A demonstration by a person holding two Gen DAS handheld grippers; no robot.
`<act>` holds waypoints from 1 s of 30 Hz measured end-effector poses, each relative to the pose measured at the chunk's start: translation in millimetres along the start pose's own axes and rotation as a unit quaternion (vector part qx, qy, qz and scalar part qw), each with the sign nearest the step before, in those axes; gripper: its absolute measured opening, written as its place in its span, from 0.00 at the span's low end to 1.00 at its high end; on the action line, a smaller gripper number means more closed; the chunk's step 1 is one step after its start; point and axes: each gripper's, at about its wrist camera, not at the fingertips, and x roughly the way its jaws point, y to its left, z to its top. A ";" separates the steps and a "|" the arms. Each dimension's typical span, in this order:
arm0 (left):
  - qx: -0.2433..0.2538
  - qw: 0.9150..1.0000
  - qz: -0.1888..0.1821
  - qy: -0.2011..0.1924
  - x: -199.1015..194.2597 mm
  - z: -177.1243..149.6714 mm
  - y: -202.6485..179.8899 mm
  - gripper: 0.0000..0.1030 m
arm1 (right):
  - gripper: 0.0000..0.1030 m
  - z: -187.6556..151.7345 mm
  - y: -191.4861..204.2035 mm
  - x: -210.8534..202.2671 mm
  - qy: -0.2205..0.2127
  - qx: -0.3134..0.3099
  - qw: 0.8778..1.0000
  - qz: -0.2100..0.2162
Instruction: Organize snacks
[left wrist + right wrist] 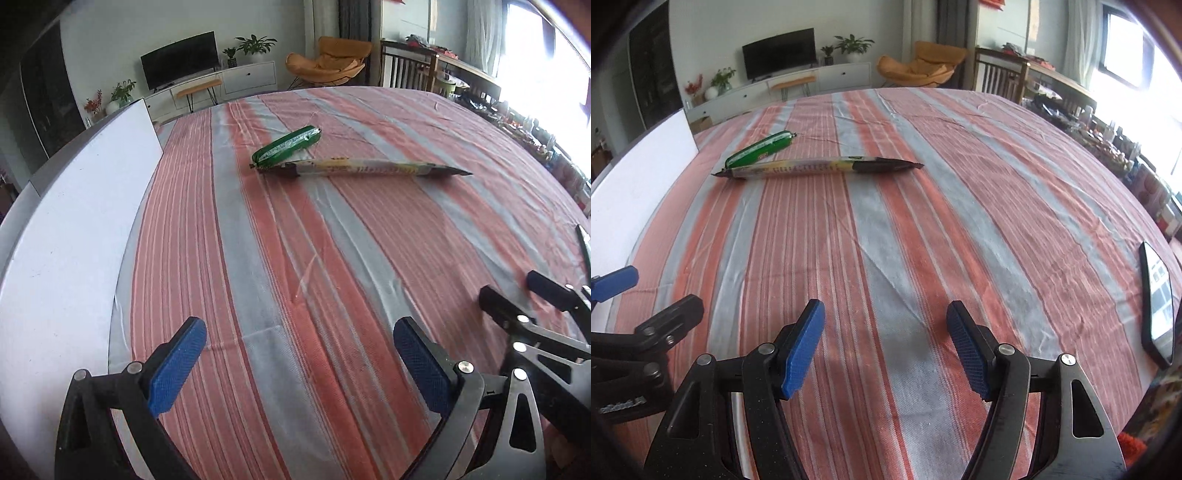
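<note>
Two snacks lie touching on the striped cloth far ahead of both grippers: a short green sausage-shaped pack (286, 147) (760, 148) and a long thin stick pack (373, 169) (816, 167) with dark pointed ends. My left gripper (299, 349) stands wide open low over the cloth, nothing between its blue pads (175, 369). My right gripper (886, 336) is open too, its blue pads (805, 354) empty; it shows at the right edge of the left wrist view (517, 299), close beside the left gripper. The left one's fingers (617, 282) appear at the left in the right wrist view.
The red and grey striped cloth (295, 240) (905, 221) covers a big table. A white board (74, 221) (635, 184) lies along the left side. A black phone (1158, 301) rests near the right edge. Behind stand a TV, plants, an orange chair.
</note>
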 end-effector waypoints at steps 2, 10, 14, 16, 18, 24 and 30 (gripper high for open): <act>-0.005 1.000 0.008 0.001 3.7 -1.4 5.1 0.98 | 0.71 0.0 0.1 0.8 0.001 0.000 1.000 0.001; -0.039 0.999 -0.006 0.002 6.8 0.0 23.0 1.00 | 0.75 -0.3 0.5 2.2 0.003 -0.001 1.000 0.003; -0.039 0.999 -0.007 0.002 6.5 -0.3 23.6 1.00 | 0.76 -0.3 0.6 2.0 0.003 -0.001 1.000 0.003; -0.039 0.999 -0.007 0.002 6.5 -0.4 23.6 1.00 | 0.76 -0.4 0.6 2.0 0.003 -0.001 1.000 0.003; -0.039 0.999 -0.007 0.002 6.6 -0.3 23.8 1.00 | 0.76 -0.4 0.5 2.1 0.003 -0.001 1.000 0.003; -0.039 0.999 -0.007 0.002 6.7 -0.4 23.7 1.00 | 0.76 -0.3 0.4 1.8 0.003 -0.001 1.000 0.003; -0.022 1.000 -0.013 0.014 5.2 -0.6 29.2 1.00 | 0.77 -0.5 0.2 1.8 0.003 -0.001 1.000 0.004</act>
